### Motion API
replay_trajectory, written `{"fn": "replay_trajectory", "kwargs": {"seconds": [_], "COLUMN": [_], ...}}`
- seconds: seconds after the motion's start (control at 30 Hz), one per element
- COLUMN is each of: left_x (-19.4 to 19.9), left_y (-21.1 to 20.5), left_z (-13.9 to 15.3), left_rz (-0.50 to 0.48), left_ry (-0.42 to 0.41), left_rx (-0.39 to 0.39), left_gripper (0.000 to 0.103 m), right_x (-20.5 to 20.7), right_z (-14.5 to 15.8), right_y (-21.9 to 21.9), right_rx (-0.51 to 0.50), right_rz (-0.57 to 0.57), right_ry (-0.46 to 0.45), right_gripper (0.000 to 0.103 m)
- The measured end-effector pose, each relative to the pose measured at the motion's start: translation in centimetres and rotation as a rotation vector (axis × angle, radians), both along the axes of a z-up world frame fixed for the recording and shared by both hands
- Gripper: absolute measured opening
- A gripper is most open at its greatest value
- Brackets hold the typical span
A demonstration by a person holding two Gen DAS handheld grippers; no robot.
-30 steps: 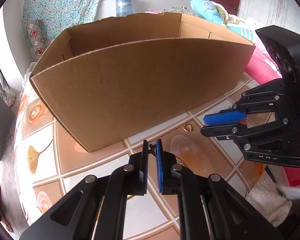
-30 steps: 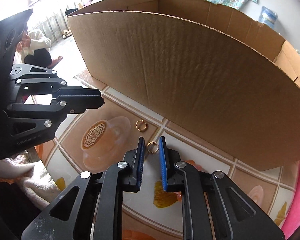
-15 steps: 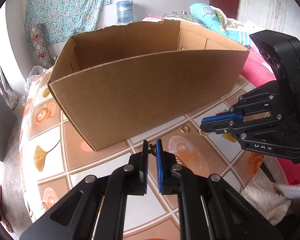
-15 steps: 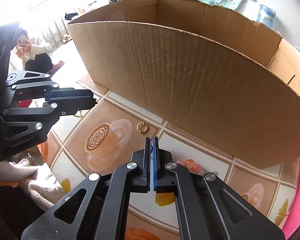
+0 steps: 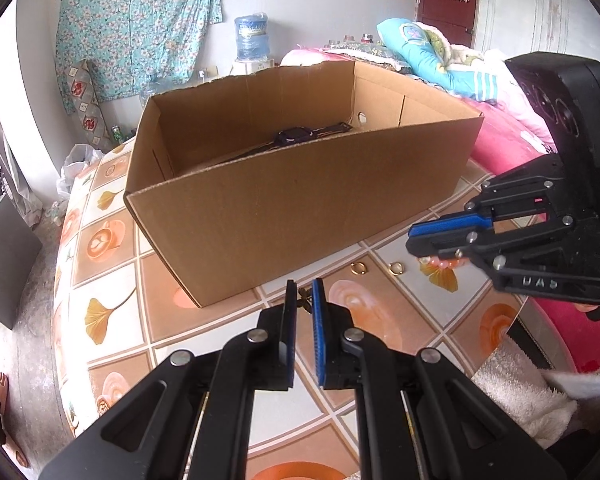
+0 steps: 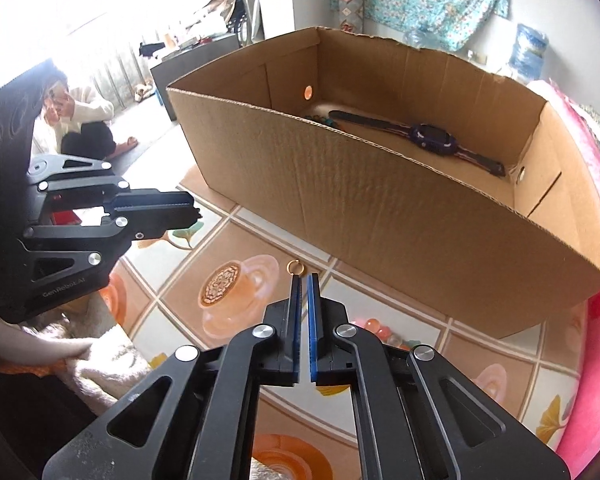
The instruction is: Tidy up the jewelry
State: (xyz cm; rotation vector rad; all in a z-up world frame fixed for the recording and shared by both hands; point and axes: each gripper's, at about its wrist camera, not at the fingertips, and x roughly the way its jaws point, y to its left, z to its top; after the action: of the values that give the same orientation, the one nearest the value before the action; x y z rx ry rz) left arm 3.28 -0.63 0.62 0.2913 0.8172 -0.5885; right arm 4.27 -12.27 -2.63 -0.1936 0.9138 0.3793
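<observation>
Cardboard box (image 5: 300, 208) holds a watch (image 6: 432, 138) at frame centre; we see left gripper (image 5: 304, 296) pinching a small dark trinket (image 5: 303, 300), right gripper (image 6: 303, 280) nearly closed, contents unclear.

Ahead of my two claws a table covered in an orange-and-white tiled coffee-cup oilcloth (image 5: 112, 344) carries a long open brown cardboard box (image 5: 300, 208). Between box and claws lie two small gold rings (image 5: 358, 268) (image 5: 396, 268) on the cloth.
</observation>
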Motion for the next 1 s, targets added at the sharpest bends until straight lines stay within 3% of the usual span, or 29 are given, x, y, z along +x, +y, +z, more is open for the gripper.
{"fn": "replay_trajectory", "kwargs": {"seconds": [0.07,0.17,0.33,0.63,1.0], "left_x": [0.0,0.1,0.8,2.1,2.9], "left_y": [0.2,0.5,1.4,2.3,2.9], "left_z": [-0.2,-0.5,-1.2,-2.0,-2.7], "left_rz": [0.002,0.011,0.032,0.025,0.022], "left_ry": [0.005,0.015,0.042,0.080,0.108], "left_rx": [-0.001,-0.011,-0.038,-0.076,-0.105], "left_gripper": [0.007,0.007,0.007,0.007,0.007], "right_x": [0.4,0.7,0.5,0.3,-0.6], "right_z": [-0.2,-1.0,-2.5,-2.5,-2.7], "right_y": [0.4,0.4,0.2,1.3,3.7], "right_rx": [-0.016,0.040,0.036,0.036,-0.026], "right_rz": [0.011,-0.006,-0.148,-0.355,-0.424], "right_ry": [0.028,0.118,0.198,0.116,0.047], "right_gripper": [0.017,0.017,0.017,0.017,0.017]}}
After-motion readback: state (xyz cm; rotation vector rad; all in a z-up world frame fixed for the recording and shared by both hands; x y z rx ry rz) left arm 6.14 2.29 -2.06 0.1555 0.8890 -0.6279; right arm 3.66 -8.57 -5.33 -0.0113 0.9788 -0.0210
